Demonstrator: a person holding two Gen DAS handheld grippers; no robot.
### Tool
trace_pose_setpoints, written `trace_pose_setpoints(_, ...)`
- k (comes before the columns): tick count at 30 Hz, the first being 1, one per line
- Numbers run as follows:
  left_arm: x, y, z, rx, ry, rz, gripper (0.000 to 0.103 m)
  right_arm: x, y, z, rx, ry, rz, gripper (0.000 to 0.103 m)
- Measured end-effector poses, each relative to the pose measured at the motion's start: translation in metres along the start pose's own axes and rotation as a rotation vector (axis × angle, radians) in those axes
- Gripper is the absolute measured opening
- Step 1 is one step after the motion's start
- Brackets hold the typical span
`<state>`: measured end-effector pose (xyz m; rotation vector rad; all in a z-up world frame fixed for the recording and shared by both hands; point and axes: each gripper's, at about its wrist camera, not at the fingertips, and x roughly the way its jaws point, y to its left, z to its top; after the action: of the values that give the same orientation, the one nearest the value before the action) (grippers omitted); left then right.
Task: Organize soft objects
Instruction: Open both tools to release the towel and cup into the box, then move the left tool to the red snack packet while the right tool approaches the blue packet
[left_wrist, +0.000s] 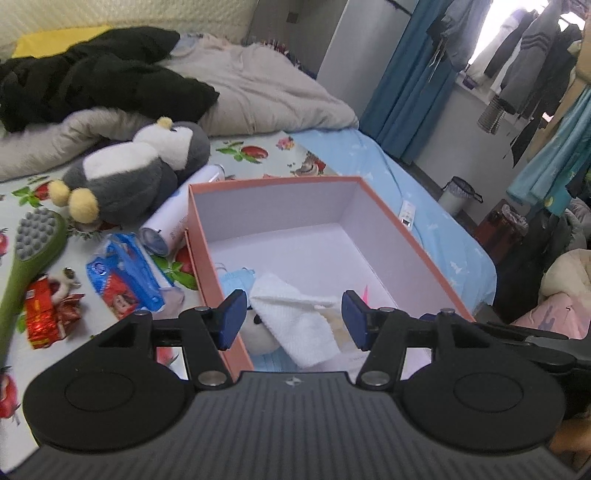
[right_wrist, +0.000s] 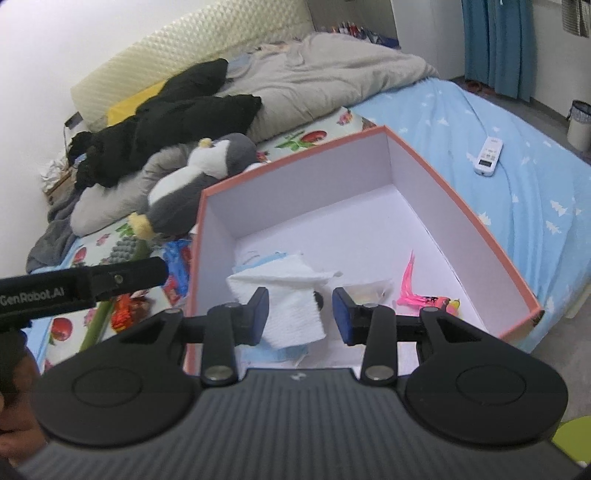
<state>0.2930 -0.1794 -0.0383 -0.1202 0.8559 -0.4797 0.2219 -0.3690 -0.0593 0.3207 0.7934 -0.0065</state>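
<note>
between steps, by the look of it: white towel (left_wrist: 301, 317) already down in the box (left_wrist: 273, 181), near its front left corner, lying over blue masks (left_wrist: 236, 278) and a small white plush (left_wrist: 258, 332).

left to right across the bed (left_wrist: 406, 177): green massage brush (left_wrist: 33, 240), red snack packet (left_wrist: 48, 314), blue tissue pack (left_wrist: 125, 273), grey penguin plush (left_wrist: 144, 170) and a white spray can (left_wrist: 177, 218) just beside the box's left wall, all outside the box.

left gripper (left_wrist: 293, 319) over the box's near edge, jaws well apart, nothing between them but the view of the towel below. right gripper (right_wrist: 301, 314) likewise above the towel, jaws apart and empty.

inside the box, further right: a pale flat packet (right_wrist: 369, 291), then a pink feathery toy (right_wrist: 417, 291) near the right wall; back half bare.

next, probably: swing left to the penguin plush, jaws wide for its bulky soft body, then set it in the free back half.
</note>
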Motion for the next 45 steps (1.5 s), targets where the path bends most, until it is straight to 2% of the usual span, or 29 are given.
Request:
trace_pose_setpoints(10, -0.085, -0.001, -0.034, 0.001, -0.080, 0.002, 0.063, -0.057, 0.023, -0.024, -0.025, -0.055, 0.018, 0.041)
trace_pose_setpoints(20, -0.147, 0.003, -0.070, -0.017, -0.135, 0.013, 0.063, -0.093, 0.043, -0.048, -0.055, -0.081, 0.054, 0.041)
trace_pose_setpoints(30, -0.189, 0.010, -0.107, -0.057, -0.162, 0.063, 0.063, -0.103, 0.066, -0.059, -0.115, -0.092, 0.101, 0.041)
trace_pose_setpoints(36, -0.201, 0.021, -0.109, -0.058, -0.170, 0.120, 0.063, -0.107, 0.080, -0.063, -0.137, -0.102, 0.154, 0.041)
trace_pose_setpoints(41, -0.212, 0.033, -0.110, -0.073, -0.203, 0.131, 0.063, -0.108, 0.095, -0.071, -0.184, -0.090, 0.152, 0.041)
trace_pose_setpoints(45, -0.214, 0.043, -0.121, -0.101, -0.194, 0.135, 0.063, -0.103, 0.110, -0.077, -0.205, -0.068, 0.176, 0.041)
